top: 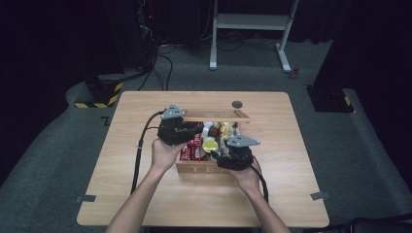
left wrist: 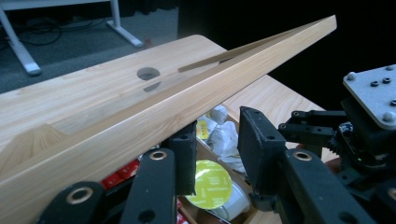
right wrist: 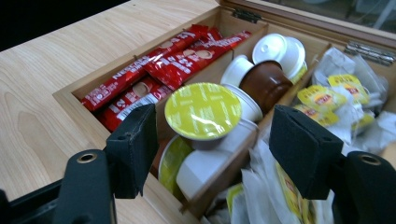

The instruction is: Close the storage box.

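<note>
Right gripper [right wrist: 212,154] has its jaws spread wide, hovering right over a yellow-lidded capsule [right wrist: 203,110] in the wooden tea box [top: 194,168]; left gripper [left wrist: 215,158] is open too, up against the raised lid [left wrist: 187,100]. So the box looks opened, but nothing's grabbed yet, I'd guess. Box sits mid wooden table [top: 145,194], dark room, grey carpet.

A wooden table [top: 145,194] fills the middle of the high view, on grey carpet. An open wooden box [top: 194,168] sits at its centre. A round hole [top: 237,104] lies near the far edge. Tape bits [top: 85,198] mark the lower corners.
</note>
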The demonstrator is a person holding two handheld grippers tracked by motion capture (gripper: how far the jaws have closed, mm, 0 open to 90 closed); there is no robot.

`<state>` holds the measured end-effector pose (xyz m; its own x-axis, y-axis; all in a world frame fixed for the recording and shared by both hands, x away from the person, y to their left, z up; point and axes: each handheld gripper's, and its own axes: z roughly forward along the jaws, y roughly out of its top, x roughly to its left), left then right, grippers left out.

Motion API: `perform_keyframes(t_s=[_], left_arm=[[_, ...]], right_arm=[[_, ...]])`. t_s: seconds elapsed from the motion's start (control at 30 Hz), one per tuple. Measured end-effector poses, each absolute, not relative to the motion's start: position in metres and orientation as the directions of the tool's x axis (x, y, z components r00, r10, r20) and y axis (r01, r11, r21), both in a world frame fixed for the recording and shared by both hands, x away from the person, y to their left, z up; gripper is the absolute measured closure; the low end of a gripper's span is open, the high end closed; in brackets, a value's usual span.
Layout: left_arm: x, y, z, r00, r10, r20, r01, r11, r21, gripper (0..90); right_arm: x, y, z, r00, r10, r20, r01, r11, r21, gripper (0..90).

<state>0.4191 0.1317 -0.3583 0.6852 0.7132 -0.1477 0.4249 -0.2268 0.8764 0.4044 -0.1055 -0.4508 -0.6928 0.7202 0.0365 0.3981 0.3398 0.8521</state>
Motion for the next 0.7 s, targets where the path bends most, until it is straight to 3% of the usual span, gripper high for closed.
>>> perform_keyframes(t_s=[0.7], left_arm=[[0.421, 0.132, -0.356, 0.686, 0.711, -0.155, 0.428, -0.222, 0.876, 67.7]], right_arm=[[0.426, -0.071, -0.466, -0.678, 0.735, 0.003, 0.447, 0.409, 0.796, 36.2]])
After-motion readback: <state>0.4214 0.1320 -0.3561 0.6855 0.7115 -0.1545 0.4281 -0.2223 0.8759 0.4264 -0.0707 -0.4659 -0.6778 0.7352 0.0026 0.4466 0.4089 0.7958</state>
